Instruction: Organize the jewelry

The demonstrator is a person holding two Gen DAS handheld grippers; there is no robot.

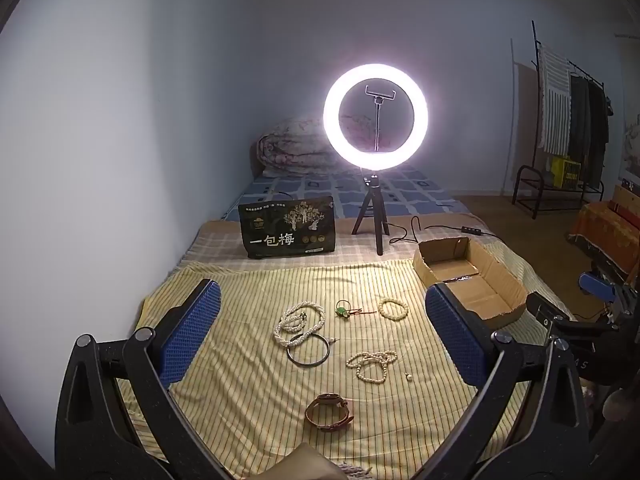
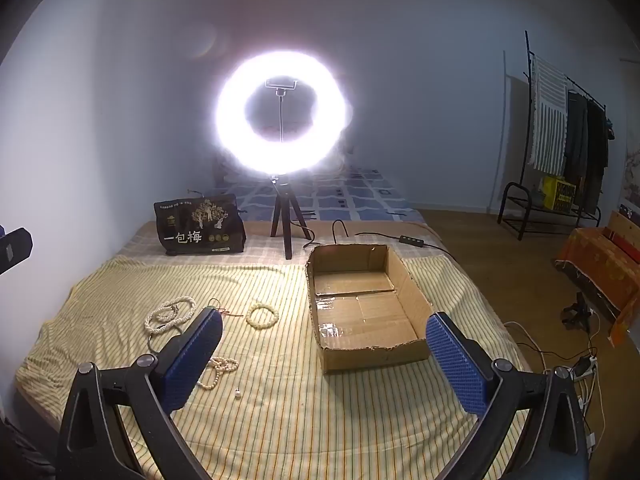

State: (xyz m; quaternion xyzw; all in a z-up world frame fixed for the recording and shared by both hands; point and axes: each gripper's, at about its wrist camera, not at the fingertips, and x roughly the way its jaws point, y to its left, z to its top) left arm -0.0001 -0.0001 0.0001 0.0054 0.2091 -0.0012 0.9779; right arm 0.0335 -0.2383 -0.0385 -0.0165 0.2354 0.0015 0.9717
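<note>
Both grippers, left gripper [image 1: 322,340] and right gripper [image 2: 324,354], gape wide, holding nothing; jewelry lies scattered on the striped cloth [image 1: 248,380] beside the cardboard box [image 2: 404,280]. I'd pinch the leather bracelet [image 1: 329,412] squarely.

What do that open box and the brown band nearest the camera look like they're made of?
Open box: plain corrugated cardboard, brown and matte, torn front edge, glossy clear tape on its floor. Brown band: probably leather, a warm brown strap with a slight sheen; it could be imitation.
</note>
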